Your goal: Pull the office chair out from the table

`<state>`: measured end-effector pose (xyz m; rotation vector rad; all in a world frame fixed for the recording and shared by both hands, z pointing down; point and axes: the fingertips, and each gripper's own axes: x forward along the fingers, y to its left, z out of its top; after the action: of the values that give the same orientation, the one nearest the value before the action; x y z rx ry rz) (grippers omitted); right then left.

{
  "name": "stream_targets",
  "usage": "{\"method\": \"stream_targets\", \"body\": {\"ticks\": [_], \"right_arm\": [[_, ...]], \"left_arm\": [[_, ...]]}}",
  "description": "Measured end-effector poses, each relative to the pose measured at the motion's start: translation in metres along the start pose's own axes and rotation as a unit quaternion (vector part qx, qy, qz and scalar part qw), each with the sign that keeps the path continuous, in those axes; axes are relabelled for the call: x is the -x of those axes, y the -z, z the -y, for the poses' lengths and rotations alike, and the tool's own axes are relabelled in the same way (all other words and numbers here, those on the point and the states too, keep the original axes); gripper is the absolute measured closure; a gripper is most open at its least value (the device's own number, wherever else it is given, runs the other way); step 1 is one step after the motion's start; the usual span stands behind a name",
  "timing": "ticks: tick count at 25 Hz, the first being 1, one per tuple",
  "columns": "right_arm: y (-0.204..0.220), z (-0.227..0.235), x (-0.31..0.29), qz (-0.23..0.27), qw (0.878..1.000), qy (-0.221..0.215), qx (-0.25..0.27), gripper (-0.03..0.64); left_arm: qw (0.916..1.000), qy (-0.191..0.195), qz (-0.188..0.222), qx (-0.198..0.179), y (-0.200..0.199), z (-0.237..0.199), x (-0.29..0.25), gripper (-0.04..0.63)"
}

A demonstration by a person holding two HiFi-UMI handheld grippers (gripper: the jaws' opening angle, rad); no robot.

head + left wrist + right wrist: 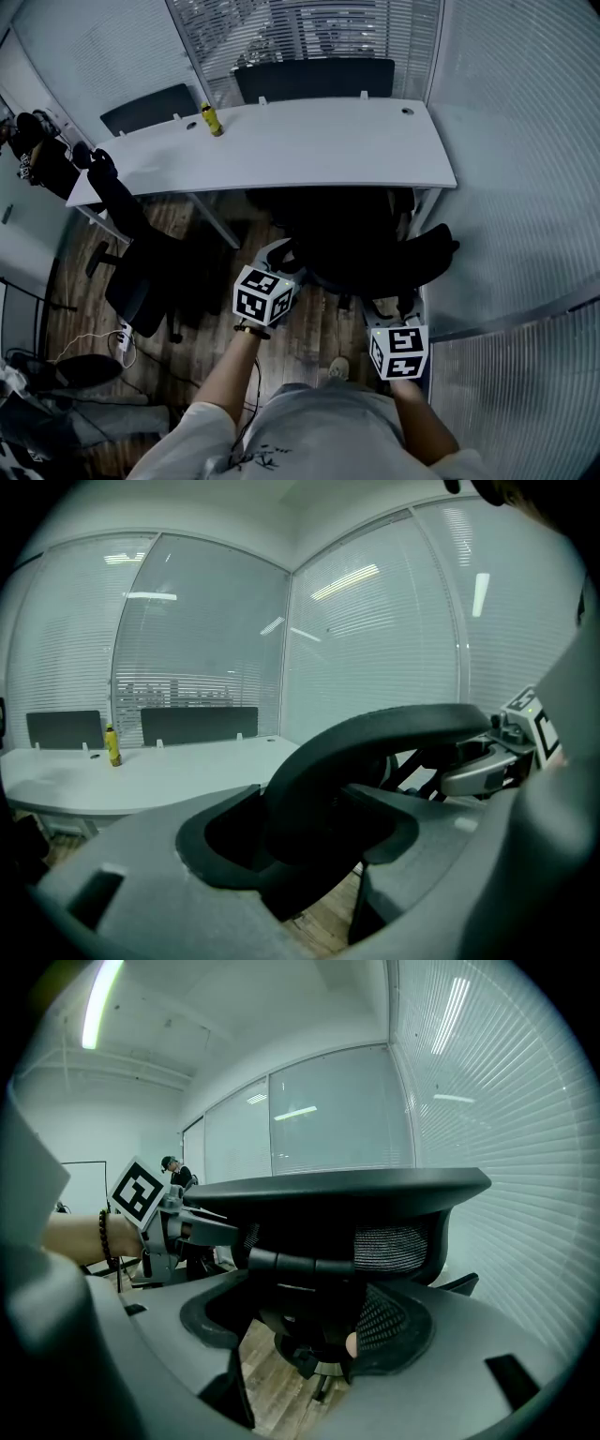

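Now left tongs (279,255) and right tongs (394,306) clasp office chair (366,246); bottle (212,120) stands on table (309,145).

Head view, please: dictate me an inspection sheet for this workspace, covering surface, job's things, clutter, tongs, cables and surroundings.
Surface: white table, curved front edge.
Job's things: black office chair against the table's front edge.
Clutter: yellow bottle upright on the table; second chair at left.
Tongs: left tongs shut on the office chair's back; right tongs likewise.
Cables: white power strip and cable on floor at left.
Surroundings: glass walls with blinds; wooden floor.
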<state>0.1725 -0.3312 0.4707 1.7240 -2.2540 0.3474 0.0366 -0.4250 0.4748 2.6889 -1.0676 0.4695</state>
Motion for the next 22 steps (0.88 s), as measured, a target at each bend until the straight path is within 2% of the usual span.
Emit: {"method": "stream_targets", "body": {"ticks": [22], "right_arm": [[0.033, -0.081, 0.078, -0.002, 1.000, 0.021, -0.008, 0.345]], "left_arm": [[0.9997, 0.023, -0.006, -0.007, 0.043, 0.033, 0.098, 0.327]]}}
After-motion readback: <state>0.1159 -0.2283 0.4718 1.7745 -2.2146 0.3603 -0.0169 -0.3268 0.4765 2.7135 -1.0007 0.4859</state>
